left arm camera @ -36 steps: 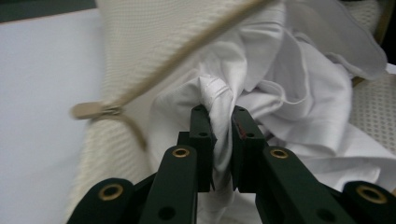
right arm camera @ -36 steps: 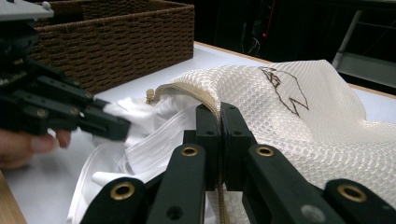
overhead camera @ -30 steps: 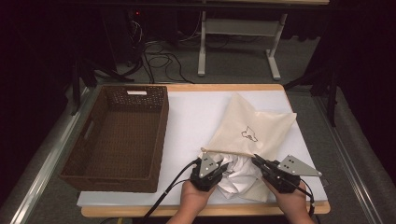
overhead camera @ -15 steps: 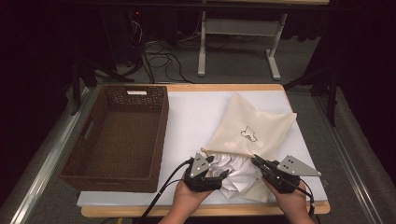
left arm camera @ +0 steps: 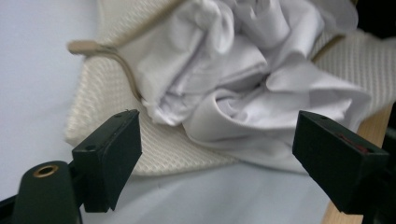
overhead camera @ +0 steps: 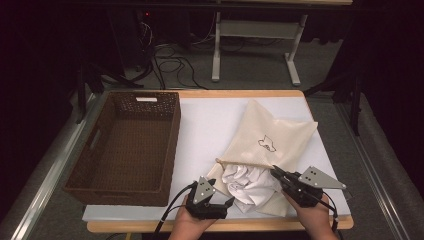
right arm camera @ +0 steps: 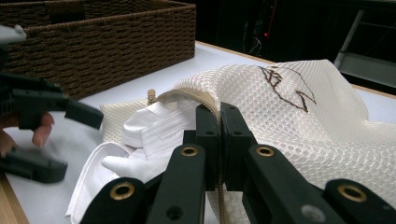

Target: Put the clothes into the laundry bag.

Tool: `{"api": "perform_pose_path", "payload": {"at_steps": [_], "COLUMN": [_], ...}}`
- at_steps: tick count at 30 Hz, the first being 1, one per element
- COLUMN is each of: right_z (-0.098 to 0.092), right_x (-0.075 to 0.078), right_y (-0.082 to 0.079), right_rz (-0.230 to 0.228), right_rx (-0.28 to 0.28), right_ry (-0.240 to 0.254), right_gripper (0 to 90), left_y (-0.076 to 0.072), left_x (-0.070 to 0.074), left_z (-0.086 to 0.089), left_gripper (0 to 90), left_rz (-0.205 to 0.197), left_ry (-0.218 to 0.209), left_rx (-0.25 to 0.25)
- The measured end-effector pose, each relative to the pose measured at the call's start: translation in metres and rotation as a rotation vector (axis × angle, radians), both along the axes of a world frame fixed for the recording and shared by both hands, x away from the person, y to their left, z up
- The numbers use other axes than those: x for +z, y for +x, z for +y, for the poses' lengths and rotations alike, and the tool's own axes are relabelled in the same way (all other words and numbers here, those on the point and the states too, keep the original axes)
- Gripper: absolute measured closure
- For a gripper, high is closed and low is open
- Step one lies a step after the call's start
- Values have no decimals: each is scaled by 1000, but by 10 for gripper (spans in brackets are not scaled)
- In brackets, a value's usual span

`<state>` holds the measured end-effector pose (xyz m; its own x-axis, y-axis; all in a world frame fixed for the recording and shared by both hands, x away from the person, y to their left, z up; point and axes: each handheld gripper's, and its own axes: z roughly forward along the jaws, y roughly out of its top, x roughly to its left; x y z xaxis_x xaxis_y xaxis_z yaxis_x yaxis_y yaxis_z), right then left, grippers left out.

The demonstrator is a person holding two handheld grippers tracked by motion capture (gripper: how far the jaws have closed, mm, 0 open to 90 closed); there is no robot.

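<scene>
High view: the left gripper (overhead camera: 227, 206) sits near the bench (overhead camera: 210, 125) edge, jaws spread, just short of the white shirt (overhead camera: 250, 185) spilling from the mesh bag (overhead camera: 270, 137). The right gripper (overhead camera: 275, 174) bites the bag's mouth; a basket (overhead camera: 125, 145) lies beyond the left one.
Left gripper view: jaws have just been opening, nothing between them; the shirt (left arm camera: 243, 79) and bag (left arm camera: 107, 112) lie right ahead.
Right gripper view: the right gripper (right arm camera: 219, 112) has its jaws pressed together on the bag's rim (right arm camera: 191, 95), with the shirt (right arm camera: 149, 135) to its left.
</scene>
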<state>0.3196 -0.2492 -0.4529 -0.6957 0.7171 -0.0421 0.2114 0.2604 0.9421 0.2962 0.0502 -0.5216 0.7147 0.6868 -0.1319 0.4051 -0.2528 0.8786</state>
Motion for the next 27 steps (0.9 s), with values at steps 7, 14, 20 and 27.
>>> {"api": "perform_pose_path", "payload": {"at_steps": [7, 14, 20, 27], "right_z": [1, 2, 3, 4], "right_x": [-1, -1, -2, -3], "right_y": [0, 0, 0, 1], "right_rz": [0, 8, 6, 10], "right_rx": [1, -2, -3, 1], "right_ry": [-1, -1, -7, -8], "right_gripper": [892, 891, 891, 892], "left_y": [2, 16, 17, 21], "left_x": [1, 1, 0, 1], "left_z": [-29, -42, -43, -42], "left_gripper": [177, 223, 532, 745], "left_rz": [-39, -7, -4, 1], "left_ry": [91, 138, 162, 156], "left_rx": [-19, -21, -26, -13]}}
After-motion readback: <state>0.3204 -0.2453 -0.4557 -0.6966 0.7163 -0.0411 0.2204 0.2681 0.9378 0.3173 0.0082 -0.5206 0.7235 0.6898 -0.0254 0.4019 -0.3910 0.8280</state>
